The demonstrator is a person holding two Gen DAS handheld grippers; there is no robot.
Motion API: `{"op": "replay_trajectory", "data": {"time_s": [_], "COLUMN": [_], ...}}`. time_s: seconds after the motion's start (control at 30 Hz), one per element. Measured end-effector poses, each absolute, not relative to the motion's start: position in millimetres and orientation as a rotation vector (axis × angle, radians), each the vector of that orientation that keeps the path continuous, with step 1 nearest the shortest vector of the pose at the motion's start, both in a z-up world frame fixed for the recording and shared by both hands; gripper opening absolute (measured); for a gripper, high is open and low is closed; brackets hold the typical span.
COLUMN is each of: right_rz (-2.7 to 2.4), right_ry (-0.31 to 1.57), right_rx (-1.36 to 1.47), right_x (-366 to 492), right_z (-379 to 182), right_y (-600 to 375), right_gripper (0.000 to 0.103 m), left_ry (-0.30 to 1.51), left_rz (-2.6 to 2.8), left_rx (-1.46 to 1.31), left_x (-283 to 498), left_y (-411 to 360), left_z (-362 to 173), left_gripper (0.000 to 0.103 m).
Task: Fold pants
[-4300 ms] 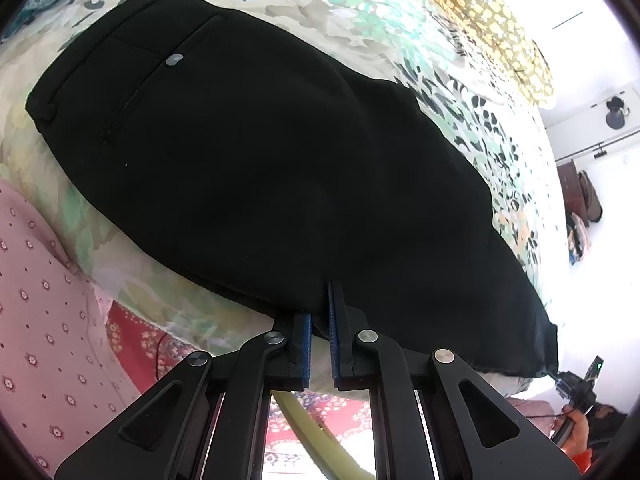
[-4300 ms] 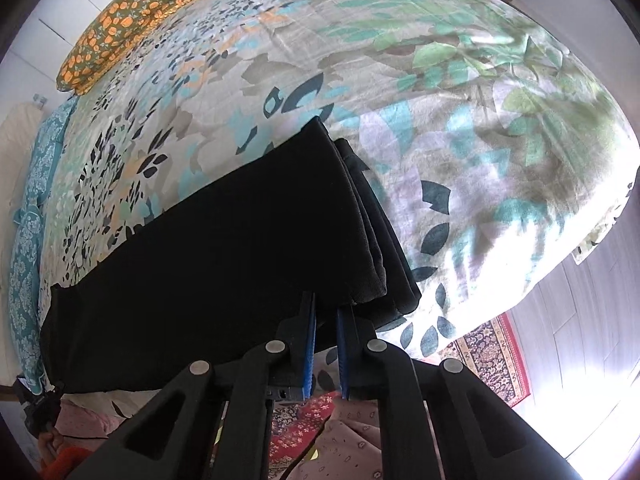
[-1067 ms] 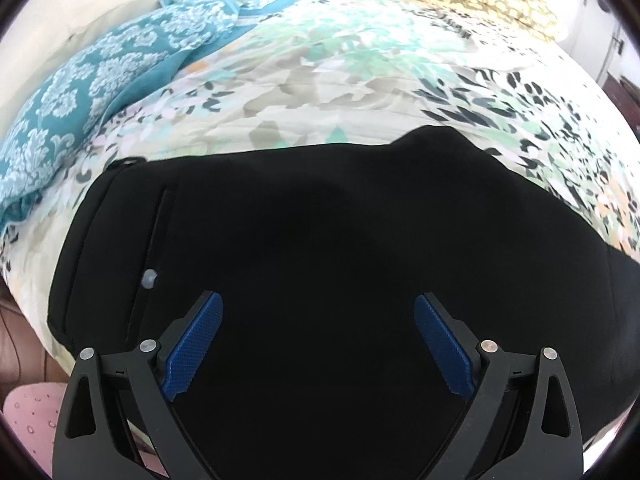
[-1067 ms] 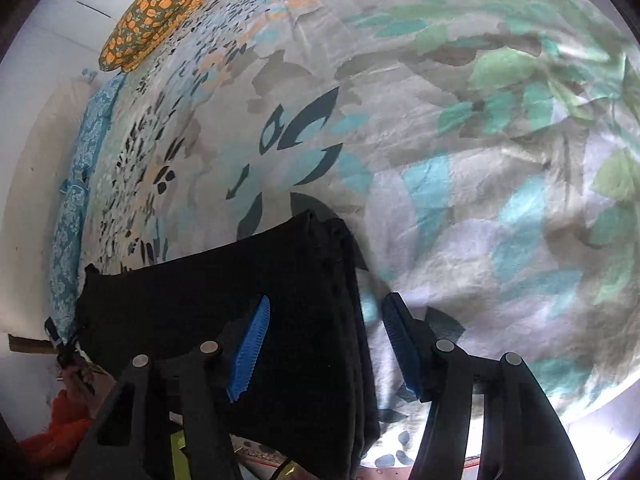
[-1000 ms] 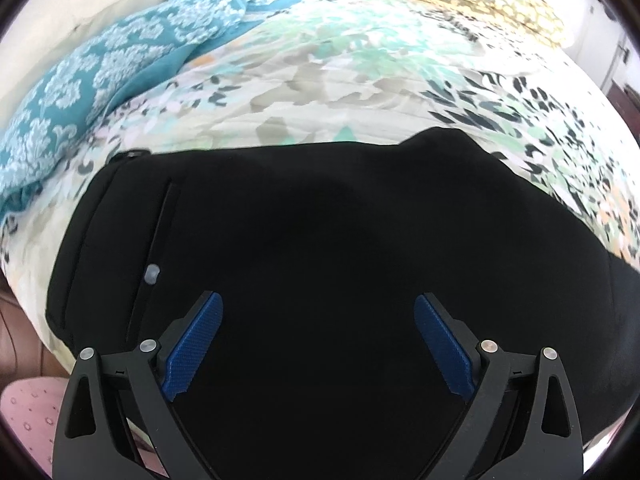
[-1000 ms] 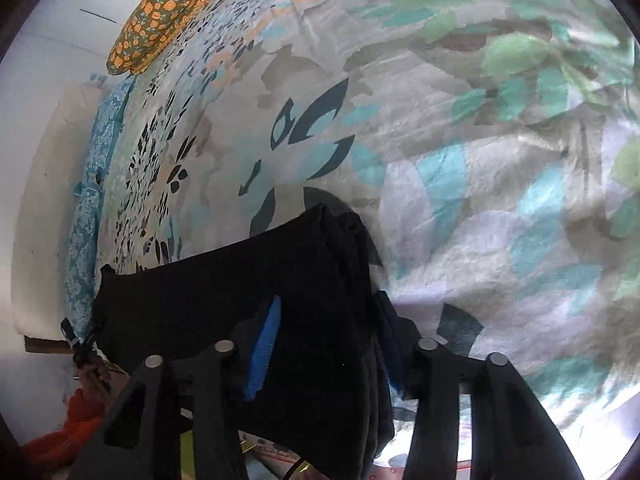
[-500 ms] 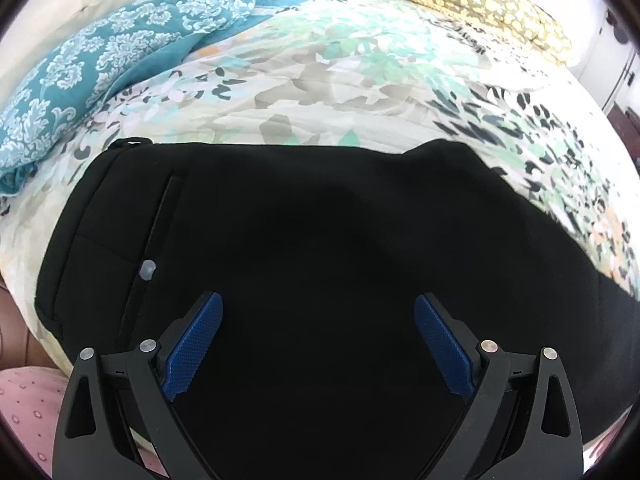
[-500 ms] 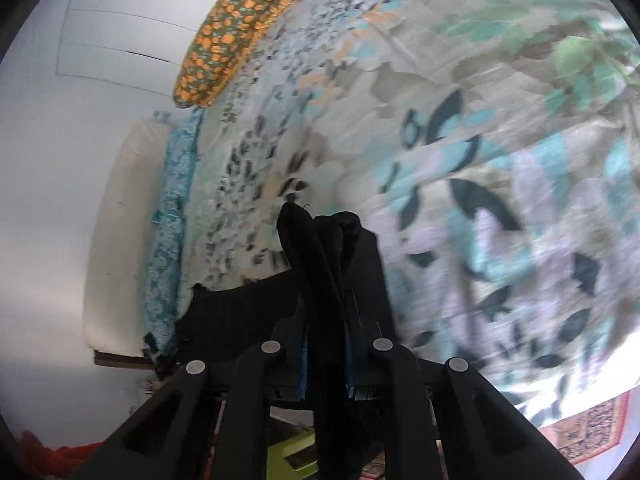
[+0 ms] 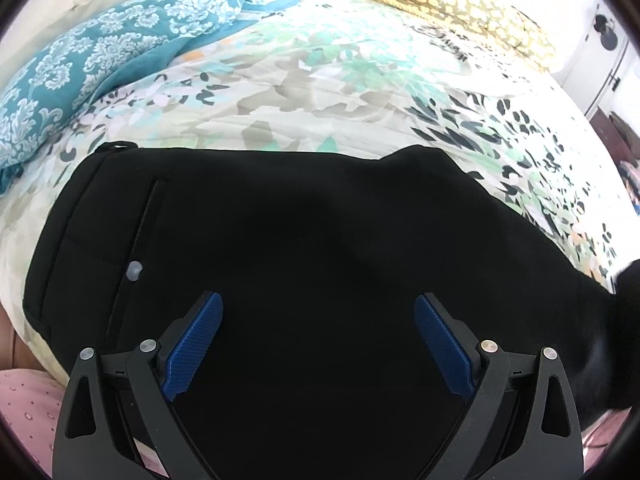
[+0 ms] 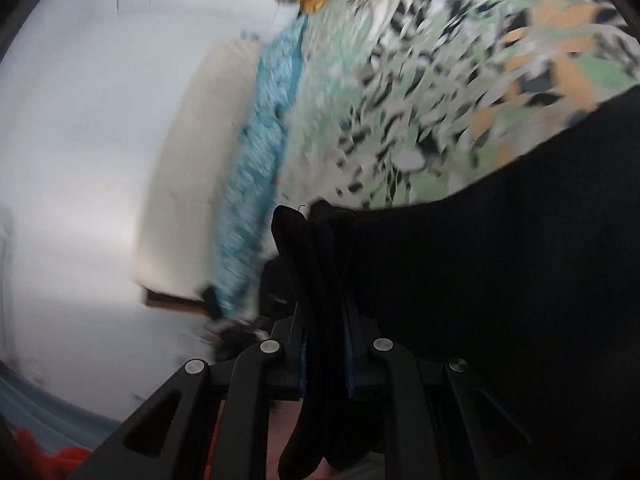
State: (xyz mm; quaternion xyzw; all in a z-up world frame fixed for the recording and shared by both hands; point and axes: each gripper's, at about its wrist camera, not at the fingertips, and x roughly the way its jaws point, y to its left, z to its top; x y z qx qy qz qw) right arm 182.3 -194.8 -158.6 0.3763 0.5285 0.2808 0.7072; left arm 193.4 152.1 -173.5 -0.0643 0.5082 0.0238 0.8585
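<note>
Nearest the right wrist camera, the right gripper (image 10: 325, 354) is clamped on a bunched end of the black pants (image 10: 500, 280), whose cloth rises past its fingers toward 12 o'clock; this view is blurred. At 6 o'clock in the left wrist view, the left gripper (image 9: 319, 346) is spread wide above the pants (image 9: 300, 240), holding nothing. Beyond them the floral bedspread (image 9: 340, 80) stretches away, with a teal pillow (image 9: 100, 52) at 10 o'clock and an orange-patterned pillow (image 9: 448, 4) at 1 o'clock.
</note>
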Motion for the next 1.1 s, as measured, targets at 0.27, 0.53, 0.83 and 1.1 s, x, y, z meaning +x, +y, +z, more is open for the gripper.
{"op": "replay_trajectory", "data": {"time_s": [0.27,0.53,0.83,1.1], "right_rz": [0.487,0.214,0.103,0.151], "right_ry": [1.026,0.934,0.869,0.886], "right_rx": [0.694,0.538,0.477,0.444], "right_x": [168,86,90,88], "right_z": [-122,-111,-105,-108], "right_y": [-230,-318,-323,-311], "right_gripper": [0.064,0.074,0.076,0.076], "left_ry": [1.024,1.012,1.006,1.008], "left_rz": [-0.048,-0.228,-0.327,-0.394], "left_rx": [-0.150,-0.092,-0.139,-0.217], "left_x": [181,174,158,146], "left_y": [145,90,69,72], "left_z": [-157,-149,-134,-126], "left_gripper": [0.097,0.097,0.097,0.097]}}
